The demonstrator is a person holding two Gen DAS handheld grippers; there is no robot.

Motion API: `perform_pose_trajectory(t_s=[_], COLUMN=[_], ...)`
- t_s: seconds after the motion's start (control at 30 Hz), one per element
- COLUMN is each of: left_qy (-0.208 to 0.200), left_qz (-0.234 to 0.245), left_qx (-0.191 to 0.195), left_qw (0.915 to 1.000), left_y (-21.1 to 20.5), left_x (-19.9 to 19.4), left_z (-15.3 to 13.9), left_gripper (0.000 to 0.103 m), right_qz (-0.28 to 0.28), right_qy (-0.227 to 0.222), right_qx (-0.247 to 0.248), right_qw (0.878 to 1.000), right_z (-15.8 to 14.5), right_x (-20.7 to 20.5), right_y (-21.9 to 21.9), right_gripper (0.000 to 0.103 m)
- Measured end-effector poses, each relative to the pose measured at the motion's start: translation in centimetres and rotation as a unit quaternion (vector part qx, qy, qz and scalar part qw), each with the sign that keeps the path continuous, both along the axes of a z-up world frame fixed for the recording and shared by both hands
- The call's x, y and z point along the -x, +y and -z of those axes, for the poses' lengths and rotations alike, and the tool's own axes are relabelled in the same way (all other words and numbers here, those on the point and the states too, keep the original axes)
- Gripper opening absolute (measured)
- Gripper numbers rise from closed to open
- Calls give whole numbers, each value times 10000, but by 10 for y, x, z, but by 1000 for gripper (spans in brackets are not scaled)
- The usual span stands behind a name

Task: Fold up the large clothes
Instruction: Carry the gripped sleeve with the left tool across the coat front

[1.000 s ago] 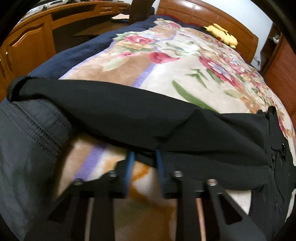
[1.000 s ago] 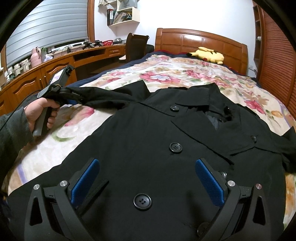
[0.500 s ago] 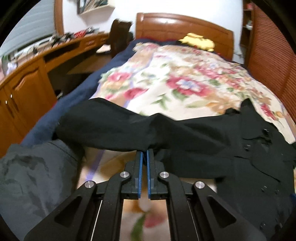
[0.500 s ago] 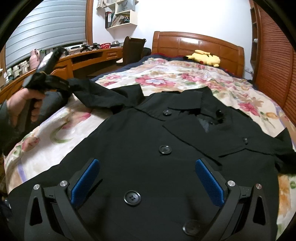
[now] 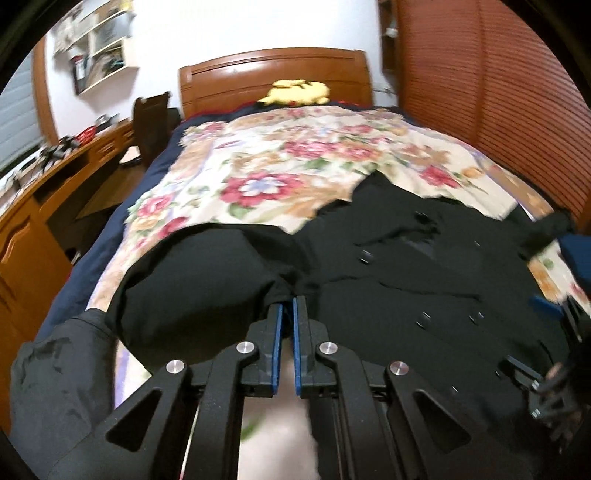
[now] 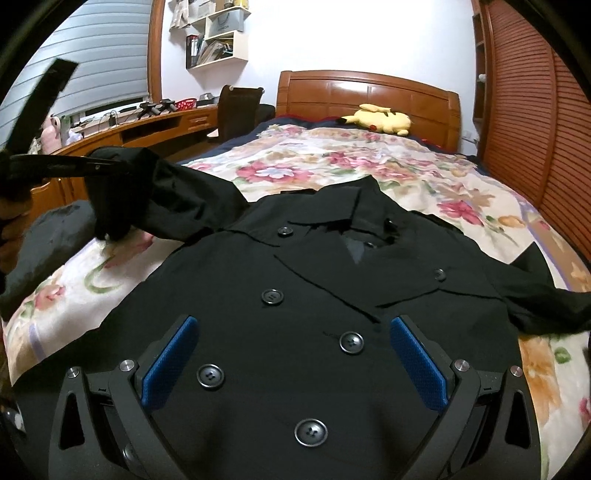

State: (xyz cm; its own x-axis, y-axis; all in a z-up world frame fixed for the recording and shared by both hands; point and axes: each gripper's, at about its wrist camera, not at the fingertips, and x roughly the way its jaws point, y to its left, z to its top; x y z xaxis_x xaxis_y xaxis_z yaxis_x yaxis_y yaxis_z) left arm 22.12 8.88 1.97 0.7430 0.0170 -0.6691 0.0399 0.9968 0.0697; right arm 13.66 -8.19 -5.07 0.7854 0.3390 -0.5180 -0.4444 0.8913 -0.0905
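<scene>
While pinched by left fingers (image 5: 287, 314), coat (image 6: 295, 302) sleeve (image 6: 177, 192) aloft; right fingers (image 6: 295, 362) spread, bare blanket (image 6: 369, 166) beyond collar.

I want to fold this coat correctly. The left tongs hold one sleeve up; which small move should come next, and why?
Probably carry the sleeve across onto the coat's buttoned front and lay it down. The left tongs are shut on it and it hangs lifted off the bed, while the right tongs hover open above the flat front.

No readable text, labels, brands or numbers appear in either view. Items on the wall shelf (image 6: 218, 33) are too small and blurred to read.
</scene>
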Motion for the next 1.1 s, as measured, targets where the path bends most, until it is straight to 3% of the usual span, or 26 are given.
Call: perform_pose_trajectory(t_s=[0.1, 0.17, 0.37, 0.53, 0.63, 0.93, 1.1], left_qy=[29, -27, -307, -478, -380, 127, 380], left_qz=[198, 323, 278, 126, -30, -686, -1083], left_qx=[-151, -180, -195, -152, -160, 73, 356], left_qw=[9997, 9993, 9990, 9987, 9991, 9975, 9928], left_y=[-14, -18, -7, 10, 27, 88, 119], left_x=[21, 38, 79, 90, 83, 39, 16], left_z=[6, 9, 1, -3, 6, 64, 88], left_gripper=[17, 41, 79, 82, 82, 83, 84], right_qz=[-30, -48, -80, -127, -163, -459, -804], right_qy=[13, 26, 51, 38, 13, -52, 65], right_qx=[53, 83, 49, 39, 28, -46, -202], right_qw=[10000, 10000, 9999, 9999, 9999, 9989, 9965], right_z=[2, 2, -3, -3, -3, -3, 2], right_x=[4, 6, 4, 4, 6, 14, 17], right_y=[1, 0, -4, -2, -2, 4, 8], right_gripper=[103, 103, 103, 103, 103, 102, 94])
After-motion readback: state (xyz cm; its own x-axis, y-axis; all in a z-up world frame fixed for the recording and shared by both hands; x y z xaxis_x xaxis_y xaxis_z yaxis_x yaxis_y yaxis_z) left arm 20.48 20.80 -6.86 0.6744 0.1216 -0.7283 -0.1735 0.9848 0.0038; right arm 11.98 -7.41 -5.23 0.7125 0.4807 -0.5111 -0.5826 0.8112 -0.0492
